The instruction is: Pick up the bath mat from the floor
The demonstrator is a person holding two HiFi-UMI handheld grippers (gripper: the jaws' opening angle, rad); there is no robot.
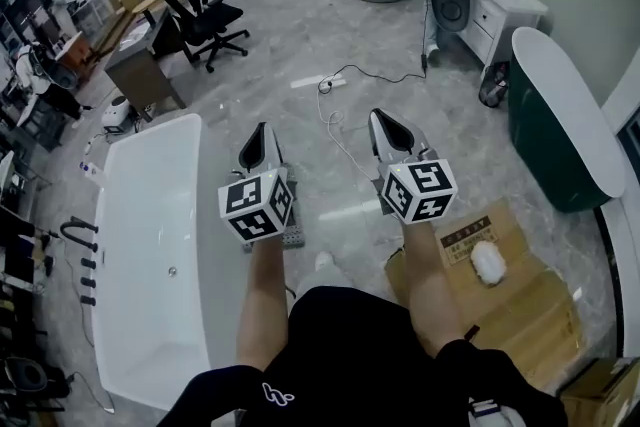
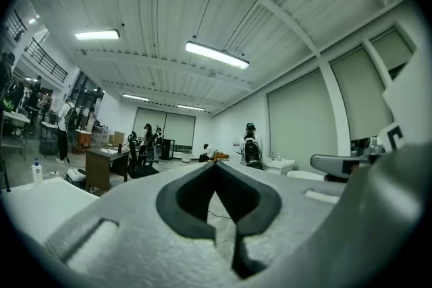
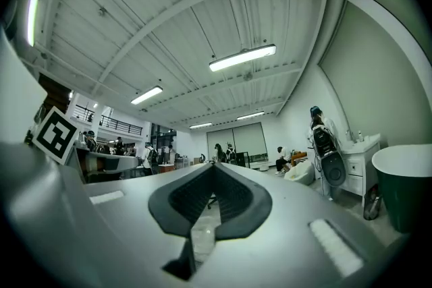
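In the head view, a small grey textured patch on the floor, apparently the bath mat point(image 1: 293, 235), peeks out below the left gripper's marker cube; most of it is hidden. My left gripper point(image 1: 262, 131) is held up above it, jaws shut and empty, pointing forward. Beside it my right gripper point(image 1: 381, 117) is shut too and holds nothing. In the left gripper view the left gripper point(image 2: 216, 165) looks level across the room, tips together. The right gripper point(image 3: 213, 166) in its own view also points across the room with its tips touching.
A white bathtub point(image 1: 150, 245) stands at the left and a dark green tub point(image 1: 560, 140) at the right. Flattened cardboard point(image 1: 520, 300) with a white object point(image 1: 488, 261) lies at the right foot. A cable point(image 1: 345, 75) crosses the floor ahead, and an office chair point(image 1: 207, 23) and desks stand beyond.
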